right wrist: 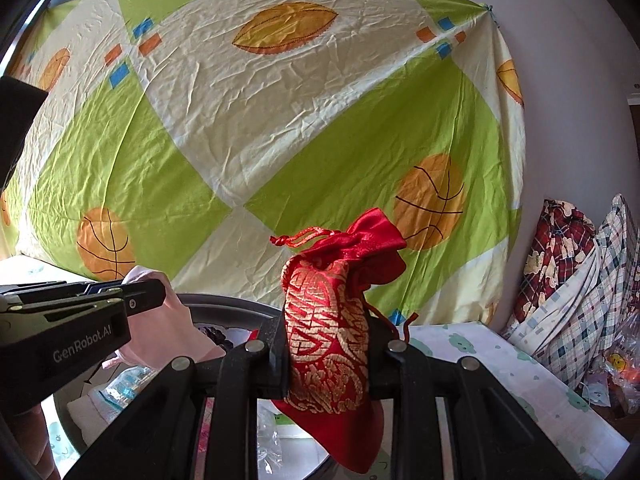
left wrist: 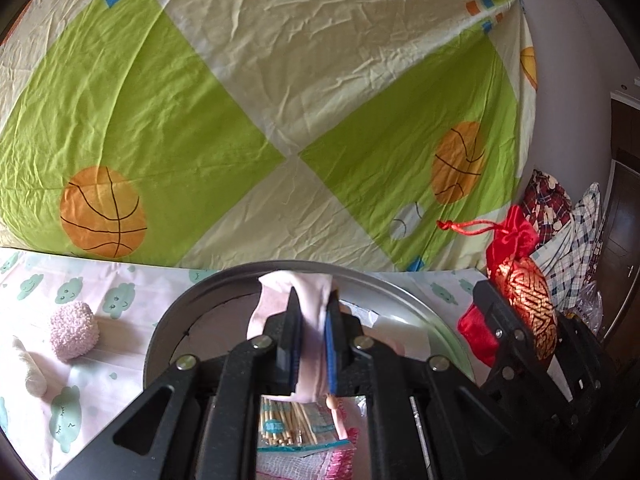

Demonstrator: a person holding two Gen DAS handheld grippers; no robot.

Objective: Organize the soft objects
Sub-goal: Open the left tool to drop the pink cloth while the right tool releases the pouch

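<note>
A pale pink soft cloth is clamped between the fingers of the left gripper and held above the round grey metal basin, which stands on the desk under a white cloud-print cover. Just right of the basin, a red satin drawstring pouch with gold brocade is gripped upright by the right gripper, its fingers clenched on the pouch's middle. Left of the basin, a fluffy pink ball is seen lying on the cover. Behind the basin a green and cream sheet printed with basketballs is hung. A packet of wooden sticks is seen inside the basin.
</note>
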